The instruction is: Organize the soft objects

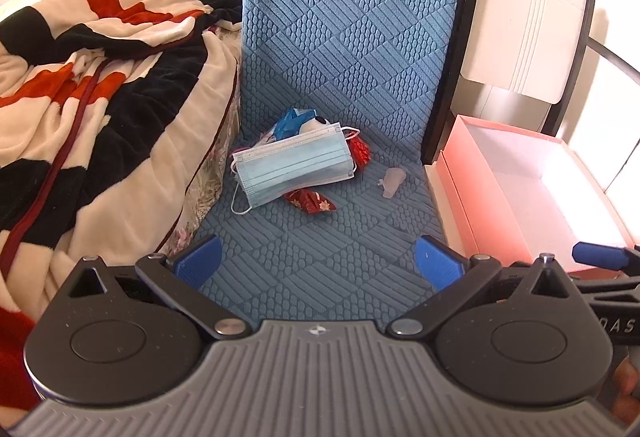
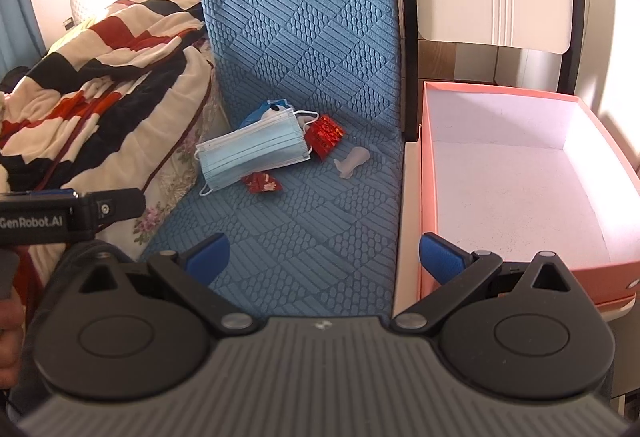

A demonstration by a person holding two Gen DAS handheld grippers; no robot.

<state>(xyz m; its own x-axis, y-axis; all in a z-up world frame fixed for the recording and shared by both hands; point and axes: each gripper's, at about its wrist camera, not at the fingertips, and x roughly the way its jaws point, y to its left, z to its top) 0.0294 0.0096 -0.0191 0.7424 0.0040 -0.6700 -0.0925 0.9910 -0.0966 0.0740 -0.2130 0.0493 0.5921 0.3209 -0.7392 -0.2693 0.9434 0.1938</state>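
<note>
- left gripper [image 1: 318, 263]: nearest the cam, blue pads spread wide, nothing between them; hovers over blue textured mat [image 1: 352, 37], near side.
- right gripper [image 2: 324, 259]: same, jaws wide apart, empty; right pad sits over the near-left corner of pink box [image 2: 426, 173].
- face mask [image 1: 294, 167]: far-centre on mat, draped over other items. judged v. light, limp, will fold when lifted; take at a pleated edge or ear loop, not mid-panel.
- red foil packets [image 1: 310, 201]: partly under mask, near + right side. prob. crinkly, slippery; pinch a sealed edge.
- small translucent toy [image 2: 352, 161]: apart, right of pile. looks squashy; grip across body.
- blue/white item [image 1: 298, 121]: behind mask; type unclear.
- box is right of mat, holds nothing yet.
</note>
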